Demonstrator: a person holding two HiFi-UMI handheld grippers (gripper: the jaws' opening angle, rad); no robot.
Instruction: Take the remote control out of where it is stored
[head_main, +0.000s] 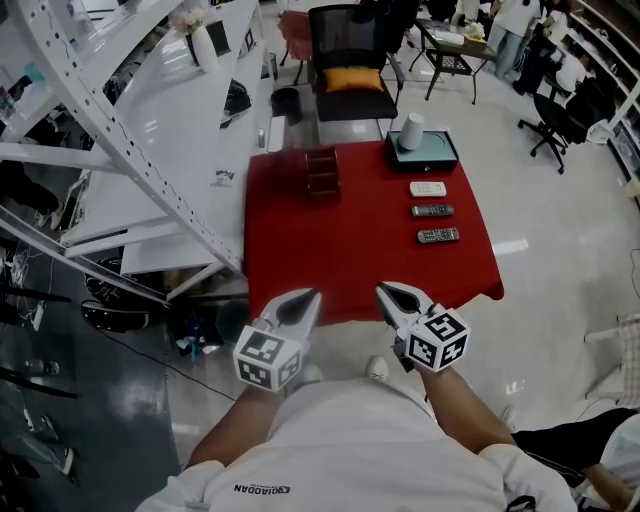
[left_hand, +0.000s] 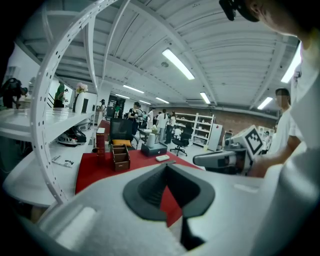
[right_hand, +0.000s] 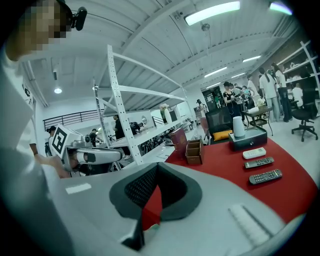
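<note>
Three remotes lie in a row on the right of the red-covered table (head_main: 340, 240): a white one (head_main: 428, 188), then two dark ones (head_main: 432, 210) (head_main: 438, 236). The right gripper view shows them too, the white remote (right_hand: 254, 153) farthest. A brown open organizer (head_main: 322, 170) stands at the table's far left, with a dark box (head_main: 423, 150) at the far right. My left gripper (head_main: 312, 293) and right gripper (head_main: 382, 288) hover side by side at the near table edge. Both are shut and hold nothing, well short of the remotes.
A white cylinder (head_main: 411, 131) stands on the dark box. A white metal shelving rack (head_main: 150, 150) runs along the left of the table. A black chair with an orange cushion (head_main: 352, 80) stands behind it. People and office chairs fill the far right of the room.
</note>
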